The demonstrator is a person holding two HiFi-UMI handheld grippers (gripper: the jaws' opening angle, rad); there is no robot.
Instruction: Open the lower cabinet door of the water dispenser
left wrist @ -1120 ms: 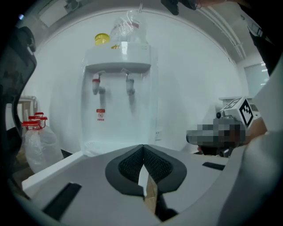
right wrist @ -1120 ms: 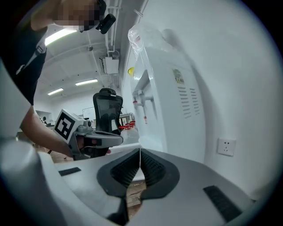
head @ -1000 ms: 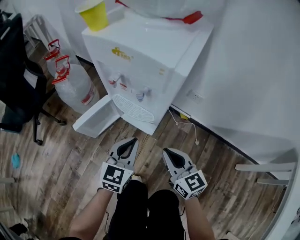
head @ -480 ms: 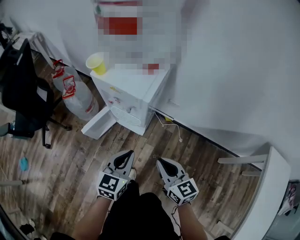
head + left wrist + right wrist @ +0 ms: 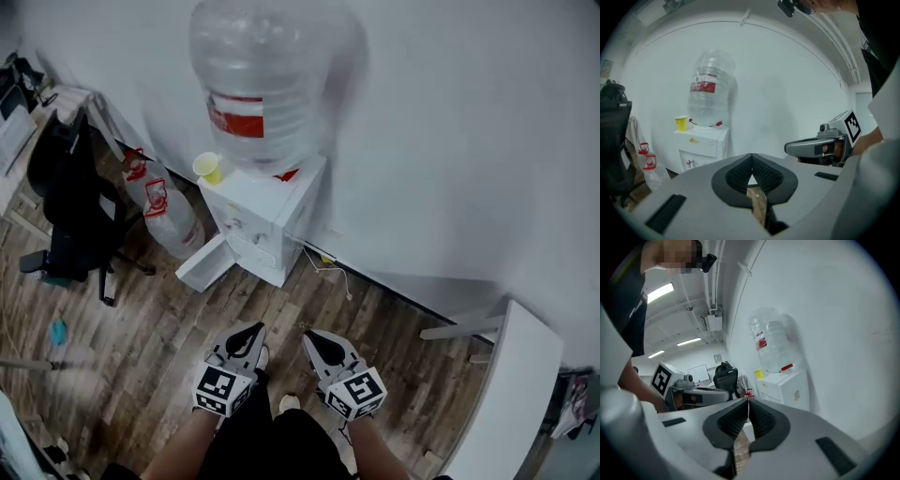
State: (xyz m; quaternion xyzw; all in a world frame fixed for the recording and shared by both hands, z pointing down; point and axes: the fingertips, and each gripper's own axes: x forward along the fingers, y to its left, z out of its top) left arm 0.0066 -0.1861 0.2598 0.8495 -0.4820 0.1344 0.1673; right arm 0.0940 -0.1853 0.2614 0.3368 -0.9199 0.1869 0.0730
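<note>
Standing well apart from the water dispenser (image 5: 264, 214), whose lower cabinet door (image 5: 201, 266) already stood swung open at its base, the left gripper (image 5: 251, 330) and right gripper (image 5: 312, 337) held their fingers closed on nothing, and probably needed only to avoid bumping that door.

Yellow cup (image 5: 208, 168): seen upright. Two clear jugs (image 5: 173, 225), red-handled: stood on wooden floor (image 5: 141, 347) beside black office chair (image 5: 75, 202). White cable (image 5: 330, 272): laid near wall (image 5: 450, 141). Small blue item (image 5: 58, 331): unidentified. White table (image 5: 511, 375): partly shown.
</note>
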